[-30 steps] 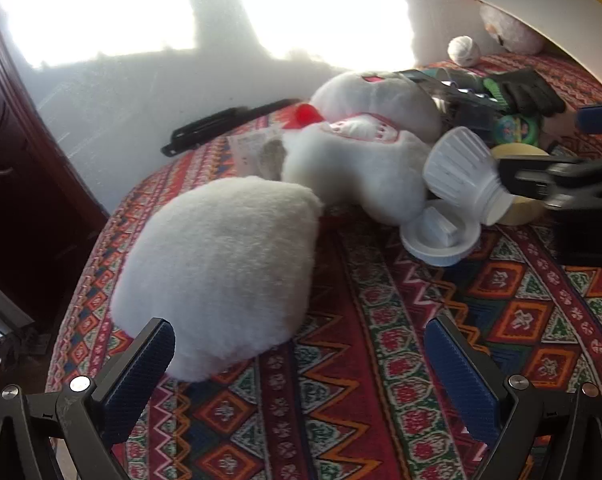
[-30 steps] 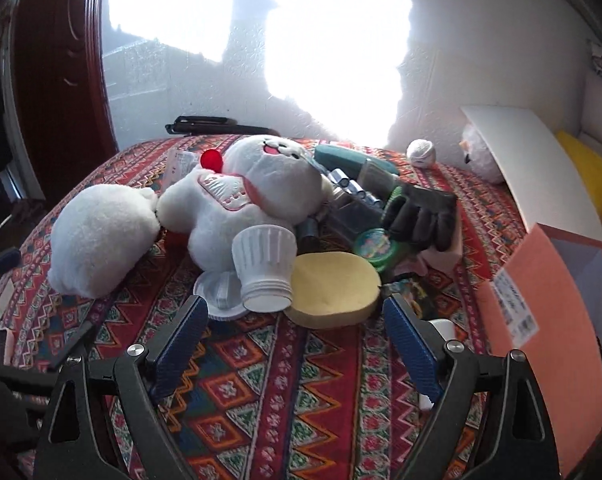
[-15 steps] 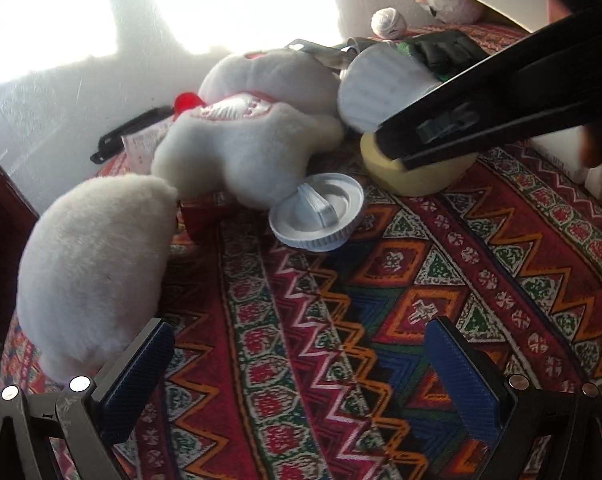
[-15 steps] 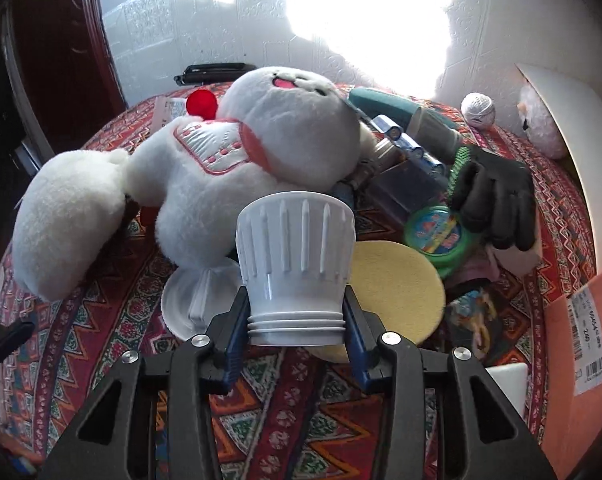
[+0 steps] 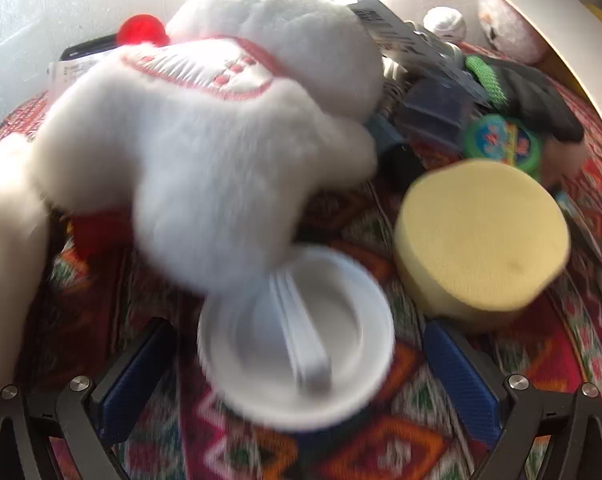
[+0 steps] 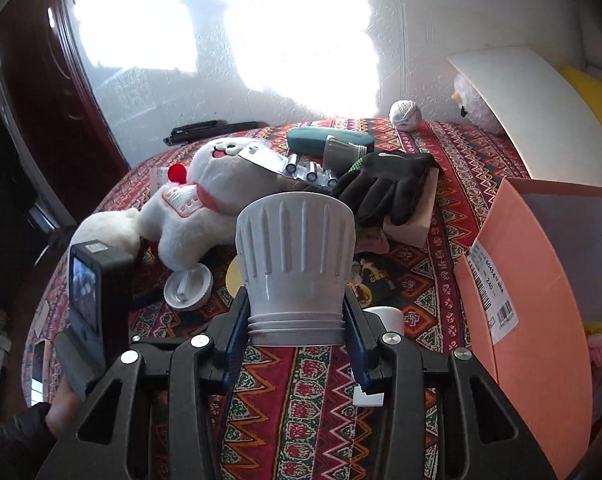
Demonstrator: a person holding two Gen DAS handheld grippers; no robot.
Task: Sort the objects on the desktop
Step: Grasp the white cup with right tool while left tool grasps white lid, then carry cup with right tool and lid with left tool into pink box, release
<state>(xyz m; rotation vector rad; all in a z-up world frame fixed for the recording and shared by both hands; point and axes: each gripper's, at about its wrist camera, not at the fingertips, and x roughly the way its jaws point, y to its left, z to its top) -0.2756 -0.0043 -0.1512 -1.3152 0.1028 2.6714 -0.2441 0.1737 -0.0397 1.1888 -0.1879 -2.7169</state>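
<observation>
The right gripper [image 6: 297,330] is clamped on the threaded neck of a white ribbed jar [image 6: 295,258], held aloft, neck toward the camera and body pointing away. Its matching white lid [image 5: 297,344] lies inner side up between the spread jaws of the left gripper [image 5: 297,376], just ahead of the blue pads [image 5: 459,376], partly tucked under the white plush rabbit [image 5: 205,128]. The left gripper looks best kept low and level, closing on the lid's rim without catching fur or the yellow sponge [image 5: 481,236] beyond its right jaw.
</observation>
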